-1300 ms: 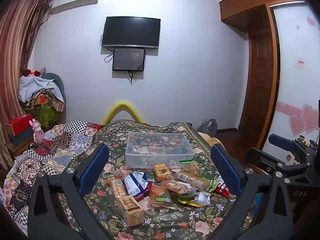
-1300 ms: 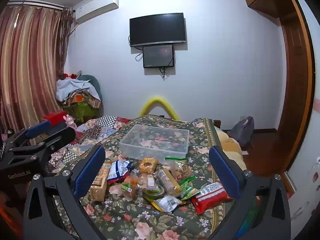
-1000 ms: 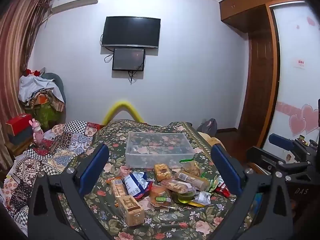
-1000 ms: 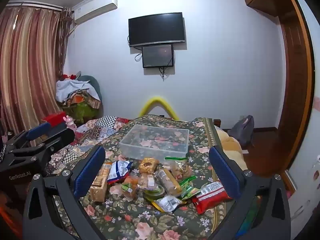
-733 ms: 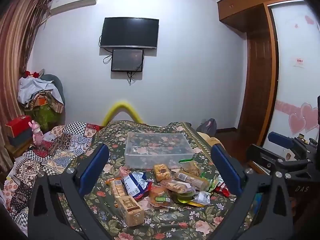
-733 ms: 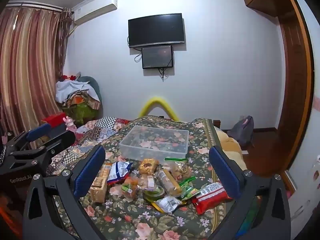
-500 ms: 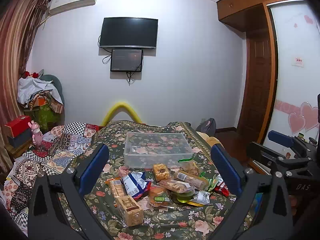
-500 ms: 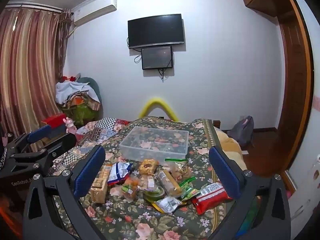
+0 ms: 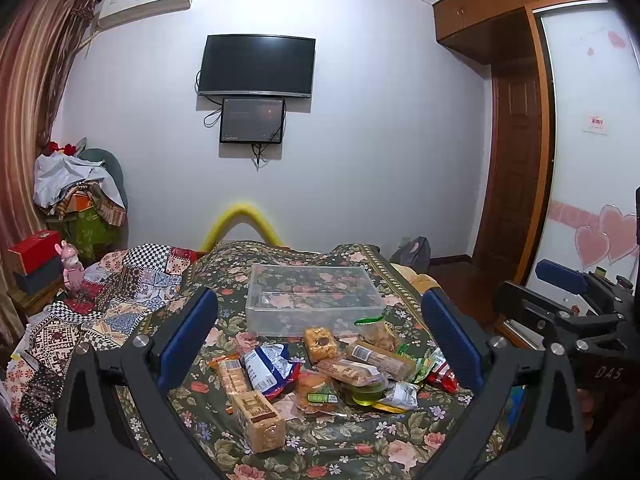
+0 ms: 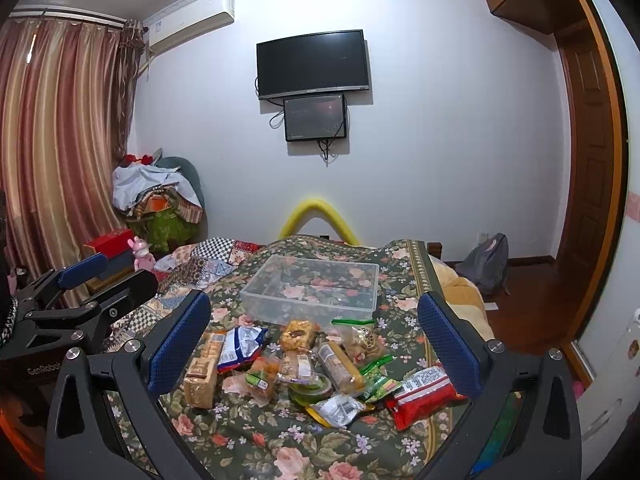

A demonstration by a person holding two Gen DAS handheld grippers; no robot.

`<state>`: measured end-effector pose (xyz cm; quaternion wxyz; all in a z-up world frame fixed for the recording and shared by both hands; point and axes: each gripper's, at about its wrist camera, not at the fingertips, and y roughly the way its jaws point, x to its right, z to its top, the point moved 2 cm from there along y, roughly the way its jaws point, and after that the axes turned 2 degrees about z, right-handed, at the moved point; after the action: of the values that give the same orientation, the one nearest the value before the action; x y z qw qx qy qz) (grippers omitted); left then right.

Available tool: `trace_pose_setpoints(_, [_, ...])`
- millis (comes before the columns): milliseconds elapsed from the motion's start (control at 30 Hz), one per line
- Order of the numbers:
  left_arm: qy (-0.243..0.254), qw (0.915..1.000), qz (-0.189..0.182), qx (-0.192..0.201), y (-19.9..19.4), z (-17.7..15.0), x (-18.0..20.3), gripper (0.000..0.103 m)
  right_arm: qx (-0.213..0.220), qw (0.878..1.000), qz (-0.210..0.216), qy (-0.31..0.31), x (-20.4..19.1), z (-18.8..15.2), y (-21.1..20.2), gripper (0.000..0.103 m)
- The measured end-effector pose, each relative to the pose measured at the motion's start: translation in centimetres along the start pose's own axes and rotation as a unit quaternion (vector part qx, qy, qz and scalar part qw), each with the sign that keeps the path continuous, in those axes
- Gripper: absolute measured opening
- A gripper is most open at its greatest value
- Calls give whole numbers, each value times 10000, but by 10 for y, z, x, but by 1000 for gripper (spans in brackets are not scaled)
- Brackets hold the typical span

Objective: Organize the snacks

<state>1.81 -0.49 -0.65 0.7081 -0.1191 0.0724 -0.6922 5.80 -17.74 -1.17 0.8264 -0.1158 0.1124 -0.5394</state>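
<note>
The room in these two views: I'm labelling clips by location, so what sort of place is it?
Most likely a home bedroom. The snacks lie on a bed with a floral bedspread, a built-in wardrobe stands by it, and a television and an air conditioner hang on the wall.

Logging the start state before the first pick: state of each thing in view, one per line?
left gripper: jaws open, holding nothing
right gripper: jaws open, holding nothing
clear plastic bin: no lid on it, no snacks inside
snack pile: loose on the floral bedspread, in front of the bin
red snack bag: sealed, lying flat
TV: screen dark
</note>
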Motion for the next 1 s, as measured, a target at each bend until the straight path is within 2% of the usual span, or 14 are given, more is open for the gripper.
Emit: trace_pose_setpoints(1000, [-12,10000,-30,22,-1,0,1,103,56,10000,25,13,-2,3,-3,103])
